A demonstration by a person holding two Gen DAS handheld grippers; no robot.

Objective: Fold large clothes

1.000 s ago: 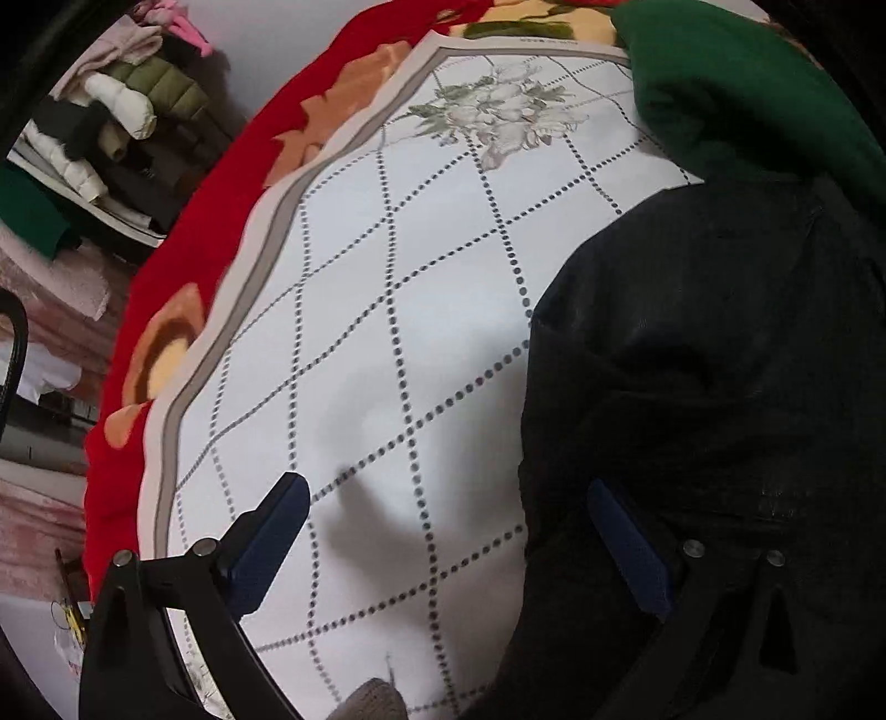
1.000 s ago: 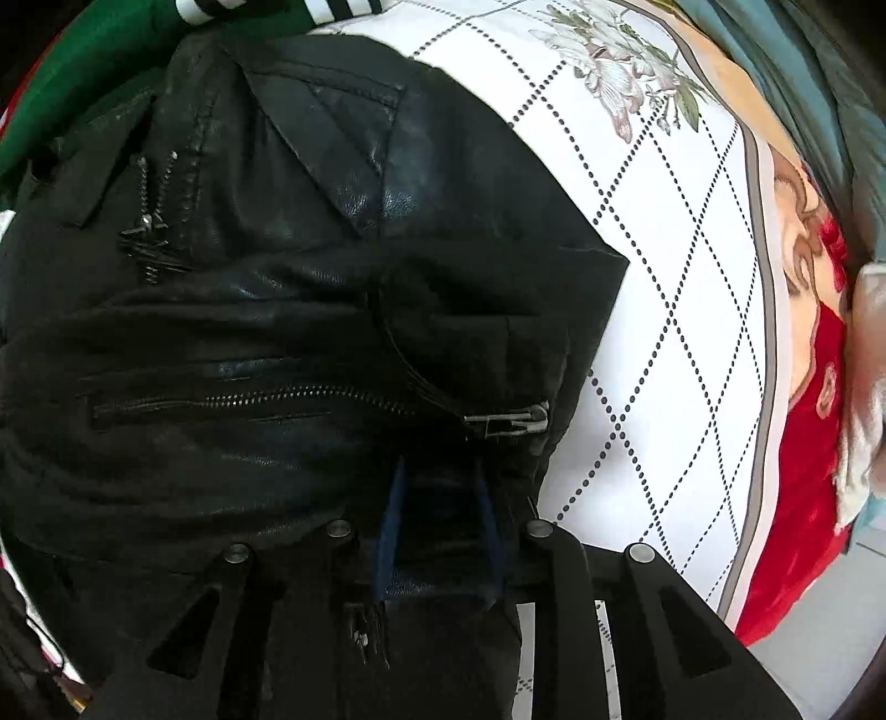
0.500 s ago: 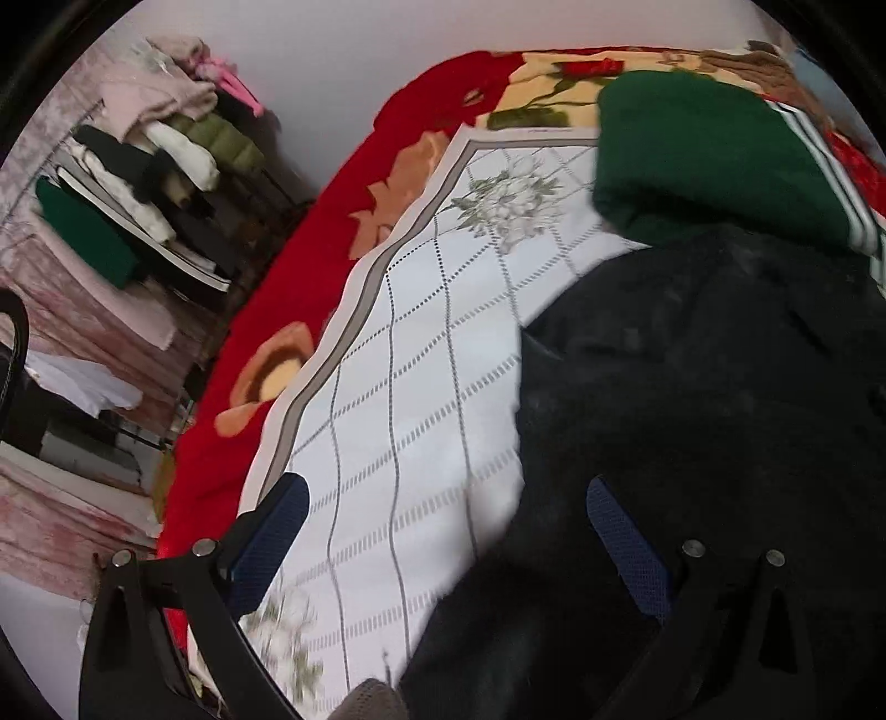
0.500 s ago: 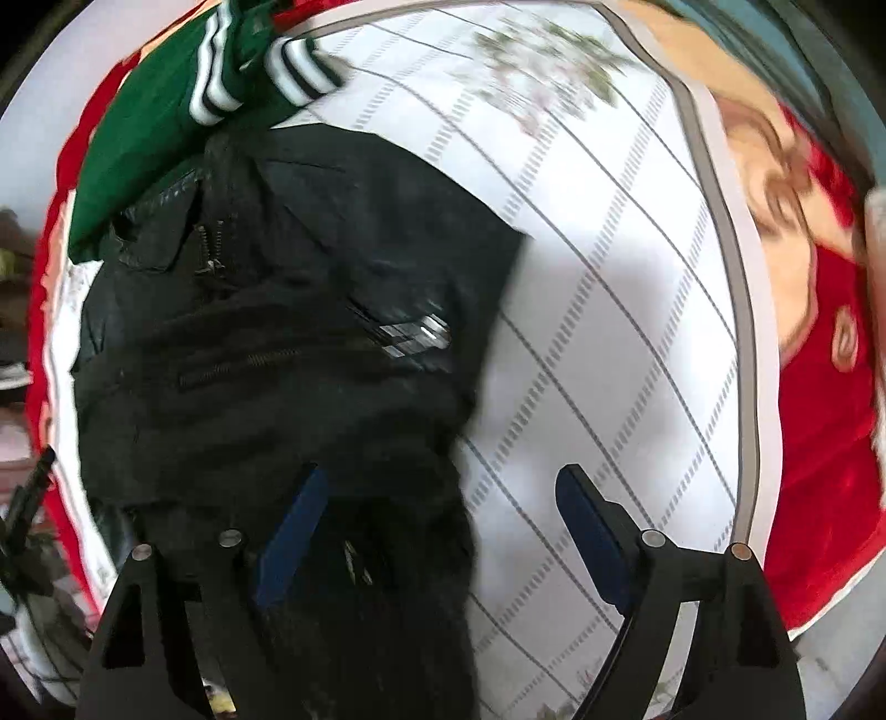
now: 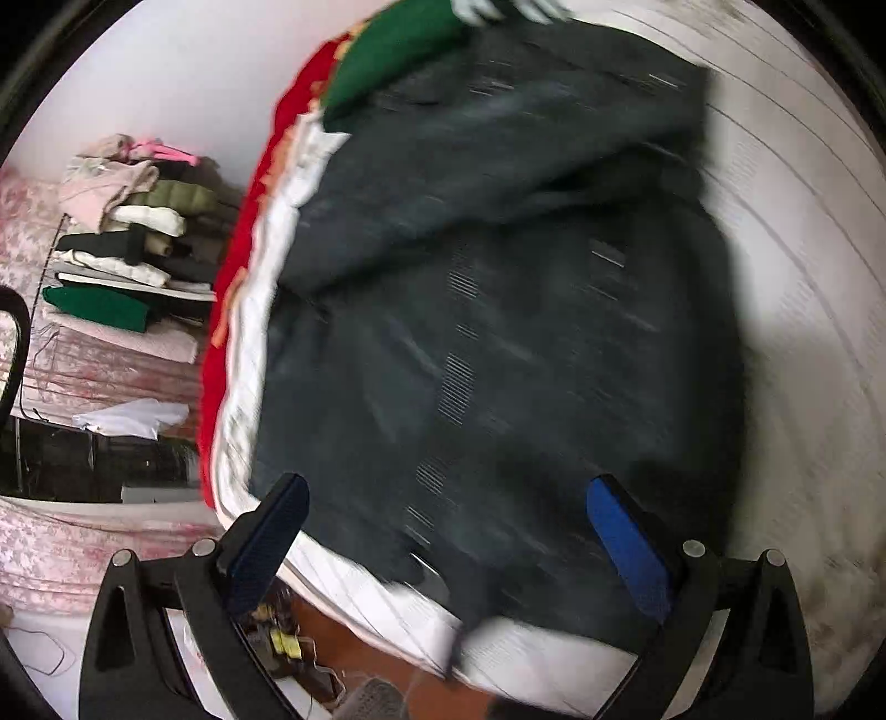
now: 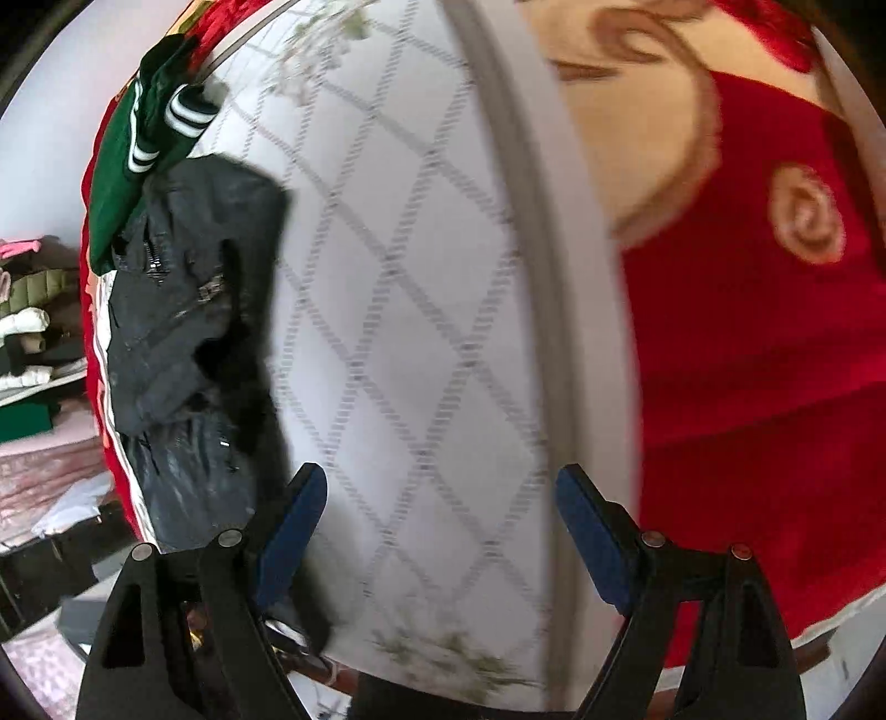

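Observation:
A black leather jacket [image 5: 498, 288] lies folded on the white checked bedspread [image 5: 803, 232]; it also shows in the right wrist view [image 6: 183, 310] at the left. My left gripper [image 5: 443, 531] is open and empty above the jacket's near edge. My right gripper [image 6: 437, 531] is open and empty over the bedspread [image 6: 421, 310], to the right of the jacket. A green garment with white stripes [image 5: 387, 50] lies at the jacket's far end, seen also in the right wrist view [image 6: 138, 144]. Both views are motion-blurred.
The bedspread has a red and tan floral border [image 6: 747, 288]. A shelf with stacked folded clothes [image 5: 133, 221] stands beyond the bed's left edge. Pink patterned fabric [image 5: 83, 360] hangs below it. Floor and small clutter [image 5: 288, 642] show under the bed's near edge.
The right gripper opened, let go of the jacket and drew back to the right. The left gripper pulled back and swung right, so the whole jacket is now in its view.

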